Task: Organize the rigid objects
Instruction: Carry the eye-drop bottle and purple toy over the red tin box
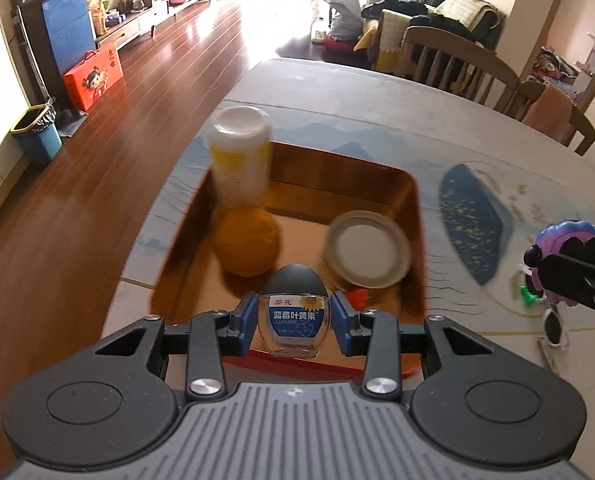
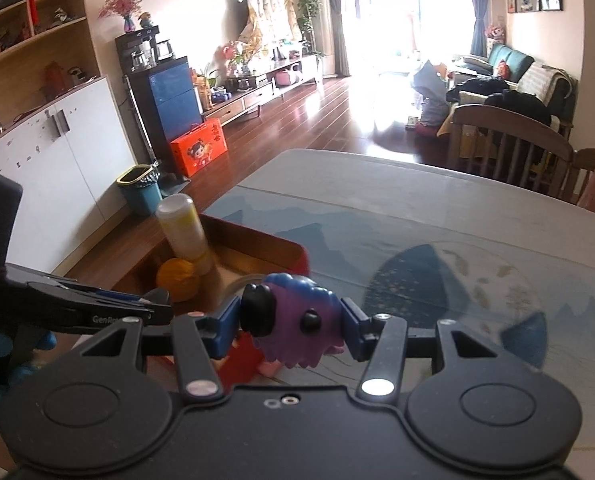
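Orange ball (image 1: 246, 246), purple-blue toy (image 2: 297, 316), red-rimmed tray (image 1: 415, 216).

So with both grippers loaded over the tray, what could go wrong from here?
1. The small glass bottle is pinched low between the left gripper fingers; smooth glass might slip or tip.
2. The tray is already crowded: tall white bottle, orange ball, round lid. A drop could knock them.
3. The right gripper with the purple toy is close; they may collide.
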Demonstrator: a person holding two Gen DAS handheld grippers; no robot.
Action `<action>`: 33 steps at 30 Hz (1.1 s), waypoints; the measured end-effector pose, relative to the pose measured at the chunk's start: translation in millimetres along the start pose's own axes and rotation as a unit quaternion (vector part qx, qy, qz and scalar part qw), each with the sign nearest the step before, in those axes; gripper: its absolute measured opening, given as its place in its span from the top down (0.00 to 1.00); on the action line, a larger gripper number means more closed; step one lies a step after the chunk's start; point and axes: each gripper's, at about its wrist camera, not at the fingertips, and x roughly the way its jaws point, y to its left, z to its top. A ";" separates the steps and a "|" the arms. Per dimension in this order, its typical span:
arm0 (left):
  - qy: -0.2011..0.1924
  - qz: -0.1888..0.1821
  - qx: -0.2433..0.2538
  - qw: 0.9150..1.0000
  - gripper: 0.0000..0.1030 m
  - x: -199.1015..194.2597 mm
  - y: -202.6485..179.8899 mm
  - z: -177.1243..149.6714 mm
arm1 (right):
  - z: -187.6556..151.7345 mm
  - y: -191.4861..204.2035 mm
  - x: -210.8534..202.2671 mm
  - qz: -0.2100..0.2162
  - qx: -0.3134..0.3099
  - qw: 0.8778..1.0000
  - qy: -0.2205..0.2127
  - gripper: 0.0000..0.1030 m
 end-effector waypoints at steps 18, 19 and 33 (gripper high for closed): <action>0.041 -0.017 0.055 0.998 0.63 43.3 23.8 5.8 | 25.1 45.0 97.9 0.000 -0.027 0.998 0.049 0.49; 0.042 -0.018 0.057 0.997 0.63 45.6 23.2 6.1 | 27.8 46.5 103.3 0.000 -0.028 0.998 0.050 0.49; 0.049 -0.040 0.068 0.996 0.63 58.0 31.3 5.7 | 39.4 70.3 159.6 0.005 -0.061 0.995 0.083 0.49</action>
